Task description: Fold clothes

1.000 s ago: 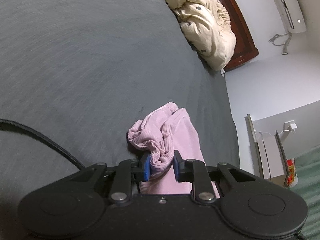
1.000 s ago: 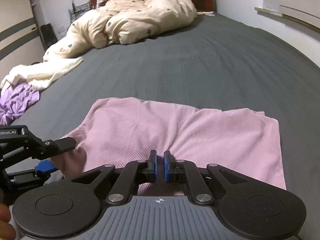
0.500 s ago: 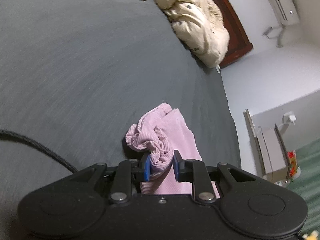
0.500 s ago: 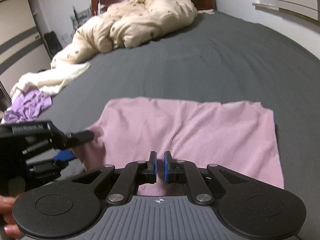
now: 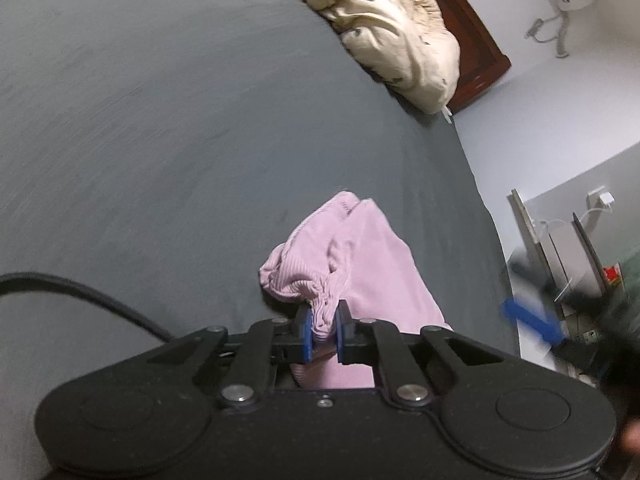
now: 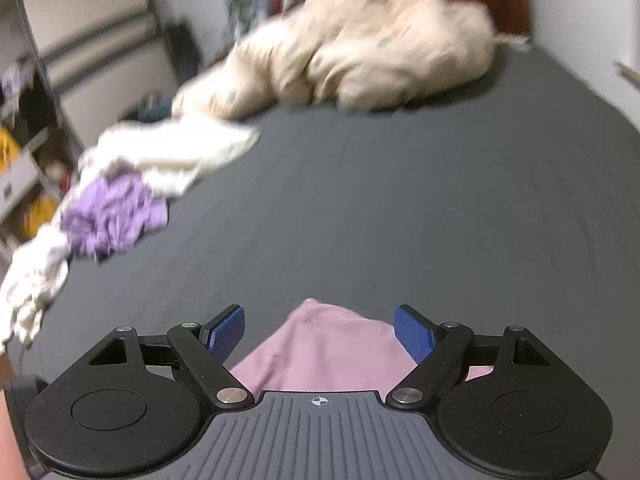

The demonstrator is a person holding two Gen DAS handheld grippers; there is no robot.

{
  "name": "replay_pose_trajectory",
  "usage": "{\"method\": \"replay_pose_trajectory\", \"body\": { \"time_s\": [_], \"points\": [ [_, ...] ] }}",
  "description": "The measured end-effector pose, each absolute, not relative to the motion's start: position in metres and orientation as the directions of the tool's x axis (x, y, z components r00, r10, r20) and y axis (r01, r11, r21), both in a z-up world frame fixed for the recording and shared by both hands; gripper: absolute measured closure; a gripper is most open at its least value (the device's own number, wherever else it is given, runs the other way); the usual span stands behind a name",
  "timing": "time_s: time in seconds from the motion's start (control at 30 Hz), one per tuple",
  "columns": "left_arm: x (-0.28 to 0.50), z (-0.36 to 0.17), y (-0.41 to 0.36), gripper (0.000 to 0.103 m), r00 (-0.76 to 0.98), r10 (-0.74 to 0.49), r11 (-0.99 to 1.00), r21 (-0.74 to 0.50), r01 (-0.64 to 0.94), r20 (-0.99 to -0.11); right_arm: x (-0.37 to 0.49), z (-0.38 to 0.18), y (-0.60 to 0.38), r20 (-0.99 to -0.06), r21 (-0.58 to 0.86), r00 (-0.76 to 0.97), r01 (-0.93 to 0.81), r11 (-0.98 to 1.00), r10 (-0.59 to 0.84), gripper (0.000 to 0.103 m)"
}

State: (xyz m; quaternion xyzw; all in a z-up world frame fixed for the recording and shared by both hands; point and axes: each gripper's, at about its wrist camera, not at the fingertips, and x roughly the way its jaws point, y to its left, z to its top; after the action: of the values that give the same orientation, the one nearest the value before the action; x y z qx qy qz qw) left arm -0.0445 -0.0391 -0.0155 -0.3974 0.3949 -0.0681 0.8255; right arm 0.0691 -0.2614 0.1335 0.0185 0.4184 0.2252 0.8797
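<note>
Pink garment (image 5: 352, 264) bunched between left tool (image 5: 323, 334) pads

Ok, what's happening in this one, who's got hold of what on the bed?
A person is folding a pink ribbed garment on a bed with a grey sheet, a handheld gripper in each hand. The left gripper is closing on a bunched edge of the garment, fabric pinched between its blue pads. The right gripper is opening, its pads clear of the pink cloth below them. A beige duvet and loose purple clothing lie farther up the bed.
</note>
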Motion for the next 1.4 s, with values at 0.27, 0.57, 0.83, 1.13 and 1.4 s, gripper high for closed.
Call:
{"method": "replay_pose_trajectory", "body": {
  "time_s": [0.27, 0.57, 0.83, 1.13, 1.4],
  "points": [
    [-0.044, -0.027, -0.026, 0.092, 0.678, -0.475, 0.614, -0.763, -0.200, -0.560, 0.166, 0.111, -0.173, -0.938, 0.213, 0.206, -0.288, 0.934, 0.277, 0.021],
    [-0.046, -0.035, -0.020, 0.092, 0.681, -0.523, 0.574, -0.803, -0.163, -0.512, 0.186, 0.075, -0.136, -0.989, 0.006, 0.140, -0.242, 0.970, 0.041, 0.033],
    [-0.050, -0.035, -0.023, 0.092, 0.685, -0.525, 0.592, -0.795, -0.131, -0.504, 0.196, 0.057, -0.117, -0.985, -0.113, 0.147, -0.192, 0.975, -0.086, 0.036],
    [-0.053, -0.037, -0.021, 0.091, 0.689, -0.531, 0.573, -0.808, -0.137, -0.493, 0.203, 0.053, -0.120, -0.968, -0.203, 0.185, -0.197, 0.959, -0.167, 0.067],
    [-0.058, -0.033, -0.026, 0.091, 0.702, -0.513, 0.601, -0.791, -0.117, -0.493, 0.198, 0.070, -0.142, -0.963, -0.155, 0.246, -0.176, 0.972, -0.109, 0.093]
  ]
}}
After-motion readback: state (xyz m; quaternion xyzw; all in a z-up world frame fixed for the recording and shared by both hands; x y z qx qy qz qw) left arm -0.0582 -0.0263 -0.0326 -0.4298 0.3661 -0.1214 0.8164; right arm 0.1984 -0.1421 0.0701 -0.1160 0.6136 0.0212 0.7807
